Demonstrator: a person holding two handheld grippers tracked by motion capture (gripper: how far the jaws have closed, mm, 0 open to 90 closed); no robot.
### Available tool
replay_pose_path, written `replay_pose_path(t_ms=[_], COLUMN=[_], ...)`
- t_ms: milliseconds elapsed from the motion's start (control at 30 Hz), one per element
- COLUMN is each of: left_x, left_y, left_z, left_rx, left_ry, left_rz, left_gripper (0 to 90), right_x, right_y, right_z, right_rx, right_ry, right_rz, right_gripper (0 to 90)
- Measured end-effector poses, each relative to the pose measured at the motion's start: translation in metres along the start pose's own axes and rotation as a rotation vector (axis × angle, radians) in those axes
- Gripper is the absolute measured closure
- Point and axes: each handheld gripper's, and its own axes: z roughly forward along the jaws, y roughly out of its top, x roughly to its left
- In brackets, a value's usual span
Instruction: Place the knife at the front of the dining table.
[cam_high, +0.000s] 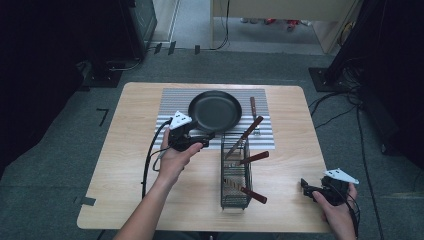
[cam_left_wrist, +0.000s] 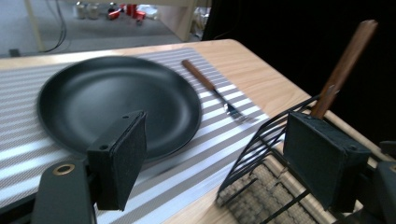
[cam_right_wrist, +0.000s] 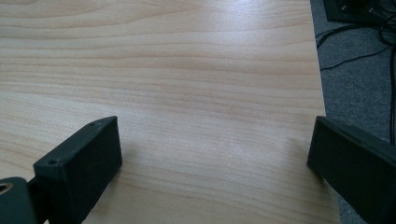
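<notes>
Risk — left gripper (cam_high: 206, 136), jaws wide and empty, has the wire cutlery basket (cam_left_wrist: 261, 154) between them; catching its rim may tip it.

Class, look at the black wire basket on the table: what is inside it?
Three brown-handled utensils lean out of the wire basket, and a woven mat lines its bottom. Their working ends are hidden by the wires, so their types are unclear.
</notes>
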Motion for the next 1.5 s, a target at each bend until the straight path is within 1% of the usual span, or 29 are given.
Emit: replay_pose_path(t_ms=[33,67,233,300,333,433,500,533,567,600,633,733,767,800,833,900,967,1067,1133,1167,1200,1233,1267,1300,1333,1367,1433,1467,1500], left_x=[0.0,-0.005,-0.013,-0.018,-0.018,-0.025,-0.03,-0.033,-0.033,-0.037,-0.037,-0.043,-0.043,-0.044,-0.045,-0.046,-0.047,-0.048,-0.048,-0.05,-0.05,-0.052,-0.055,-0.055,-0.056,-0.058,-0.059,-0.06,-0.06], left_y=[0.0,0.003,0.008,0.012,0.012,0.014,0.015,0.016,0.016,0.017,0.017,0.021,0.021,0.022,0.023,0.026,0.027,0.029,0.03,0.03,0.03,0.031,0.032,0.032,0.032,0.031,0.03,0.028,0.028], left_z=[0.0,0.005,0.015,0.021,0.021,0.028,0.032,0.036,0.036,0.04,0.04,0.046,0.046,0.047,0.048,0.052,0.056,0.063,0.065,0.068,0.068,0.069,0.072,0.072,0.074,0.077,0.078,0.079,0.079], left_rx=[0.0,0.008,0.017,0.027,0.027,0.041,0.042,0.041,0.041,0.04,0.04,0.055,0.055,0.062,0.066,0.077,0.086,0.093,0.095,0.105,0.105,0.116,0.14,0.14,0.151,0.171,0.169,0.149,0.149], left_ry=[0.0,-0.01,-0.039,-0.065,-0.065,-0.08,-0.089,-0.102,-0.102,-0.122,-0.122,-0.185,-0.185,-0.206,-0.218,-0.225,-0.245,-0.296,-0.293,-0.279,-0.279,-0.282,-0.277,-0.277,-0.269,-0.265,-0.268,-0.26,-0.26], left_rz=[0.0,0.016,0.029,0.043,0.043,0.076,0.1,0.119,0.119,0.133,0.133,0.138,0.138,0.133,0.131,0.133,0.131,0.125,0.136,0.167,0.167,0.177,0.202,0.202,0.215,0.239,0.247,0.282,0.282], left_gripper=[21.1,20.4,21.9,25.5,28.2,31.9,37.1,42.9,45.2,46.1,47.0,51.0,51.9,55.9,55.9,59.2,60.1,60.0,62.6,63.2,63.8,63.8,65.9,66.6,67.3,67.9,70.7,73.3,75.8], right_x=[0.0,0.0,0.0,0.0,0.0,0.0,0.0,0.0,0.0,0.0,0.0,0.0,0.0,0.0,0.0,0.0,0.0,0.0,0.0,0.0,0.0,0.0,0.0,0.0,0.0,0.0,0.0,0.0,0.0], right_y=[0.0,0.0,0.0,0.0,0.0,0.0,0.0,0.0,0.0,0.0,0.0,0.0,0.0,0.0,0.0,0.0,0.0,0.0,0.0,0.0,0.0,0.0,0.0,0.0,0.0,0.0,0.0,0.0,0.0], right_z=[0.0,0.0,0.0,0.0,0.0,0.0,0.0,0.0,0.0,0.0,0.0,0.0,0.0,0.0,0.0,0.0,0.0,0.0,0.0,0.0,0.0,0.0,0.0,0.0,0.0,0.0,0.0,0.0,0.0], right_rx=[0.0,0.0,0.0,0.0,0.0,0.0,0.0,0.0,0.0,0.0,0.0,0.0,0.0,0.0,0.0,0.0,0.0,0.0,0.0,0.0,0.0,0.0,0.0,0.0,0.0,0.0,0.0,0.0,0.0], right_ry=[0.0,-0.001,0.0,0.0,0.0,0.0,0.0,0.0,0.0,0.0,0.0,0.0,0.0,0.0,0.0,0.0,0.0,0.0,0.0,0.0,0.0,0.0,0.0,0.0,0.0,0.0,0.0,0.0,0.0], right_rz=[0.0,0.001,-0.001,0.0,0.0,0.0,0.0,0.0,0.0,0.0,0.0,0.0,0.0,0.0,0.0,0.0,0.0,0.0,0.0,0.0,0.0,0.0,0.001,0.001,0.0,0.0,0.0,0.0,0.0], right_gripper=[2.2,2.2,2.2,2.2,2.2,2.2,2.2,2.2,2.2,2.2,2.2,2.2,2.2,2.2,2.2,2.2,2.2,2.2,2.2,2.2,2.2,2.2,2.2,2.2,2.2,2.2,2.2,2.2,2.2])
